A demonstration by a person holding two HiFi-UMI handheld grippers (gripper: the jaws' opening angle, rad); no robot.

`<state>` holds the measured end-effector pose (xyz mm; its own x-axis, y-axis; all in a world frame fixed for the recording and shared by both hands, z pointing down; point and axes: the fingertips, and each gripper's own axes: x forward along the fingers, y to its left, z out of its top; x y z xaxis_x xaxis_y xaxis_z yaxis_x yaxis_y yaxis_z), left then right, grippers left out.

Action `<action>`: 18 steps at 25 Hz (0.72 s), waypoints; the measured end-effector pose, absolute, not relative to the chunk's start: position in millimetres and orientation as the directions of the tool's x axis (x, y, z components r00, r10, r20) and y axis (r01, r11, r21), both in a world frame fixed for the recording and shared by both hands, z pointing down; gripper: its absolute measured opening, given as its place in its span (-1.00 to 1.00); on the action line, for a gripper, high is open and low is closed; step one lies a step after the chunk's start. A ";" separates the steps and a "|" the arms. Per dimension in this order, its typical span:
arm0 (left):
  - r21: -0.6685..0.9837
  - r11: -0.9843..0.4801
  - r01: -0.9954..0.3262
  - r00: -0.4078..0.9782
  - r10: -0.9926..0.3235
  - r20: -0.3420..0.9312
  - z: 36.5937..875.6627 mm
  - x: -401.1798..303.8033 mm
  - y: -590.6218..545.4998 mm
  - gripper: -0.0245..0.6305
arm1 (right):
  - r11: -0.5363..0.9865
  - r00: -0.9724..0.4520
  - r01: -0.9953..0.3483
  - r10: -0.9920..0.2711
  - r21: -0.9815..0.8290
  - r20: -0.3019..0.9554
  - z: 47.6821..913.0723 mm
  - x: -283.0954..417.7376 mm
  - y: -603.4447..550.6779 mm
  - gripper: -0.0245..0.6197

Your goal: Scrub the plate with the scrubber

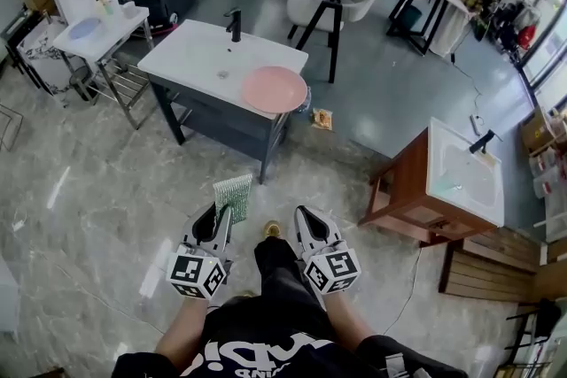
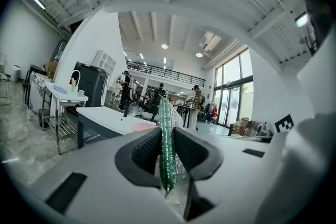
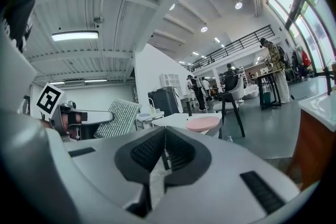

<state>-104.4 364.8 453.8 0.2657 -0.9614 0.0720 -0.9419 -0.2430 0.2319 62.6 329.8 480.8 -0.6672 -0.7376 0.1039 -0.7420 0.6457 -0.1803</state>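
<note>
Open workshop hall, glossy grey stone-look floor (image 1: 106, 217), people and chairs at the top of the head view. Both claws are low centre in that view, well apart from the work.

Round pink plate (image 1: 275, 89) sits upper centre, on the right end of the white-topped desk with basin and black tap (image 1: 199, 57). Its rim looks to reach or slightly overhang the edge. Nothing is holding it.

Left claw (image 1: 221, 221) is clamped on the flat green glittery scrubber pad (image 1: 233, 195), gripped near its lower edge with most of the pad sticking out free. Right claw (image 1: 312, 221) has its jaws together, with nothing between them.

Handling guess:
- Scrubber: light, soft and floppy, so it will fold under pressure. Scrub with the part close to the pads.
- Plate: stiff and smooth, and likely to skate on that slick top. Material unclear, so treat it as breakable.
- Pinch the plate's near rim with the right claw to steady it, and pull it in from the edge first.
</note>
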 end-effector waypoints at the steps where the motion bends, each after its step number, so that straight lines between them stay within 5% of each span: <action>1: 0.232 -0.245 -0.941 0.267 -0.961 0.070 454.3 -105.4 357.2 -0.64 | 0.645 -0.666 -0.743 -0.739 -0.180 0.103 481.0 61.7 322.2 -0.86; 18: 0.235 -0.244 -0.941 0.268 -0.960 0.077 428.9 -120.6 197.4 -0.64 | 0.649 -0.671 -0.739 -0.734 -0.182 0.105 458.4 56.4 158.8 -0.86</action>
<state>-120.6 197.4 428.9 0.2681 -0.9603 0.0772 -0.9410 -0.2438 0.2348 56.4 158.8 458.4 -0.6706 -0.7344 0.1050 -0.7389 0.6486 -0.1824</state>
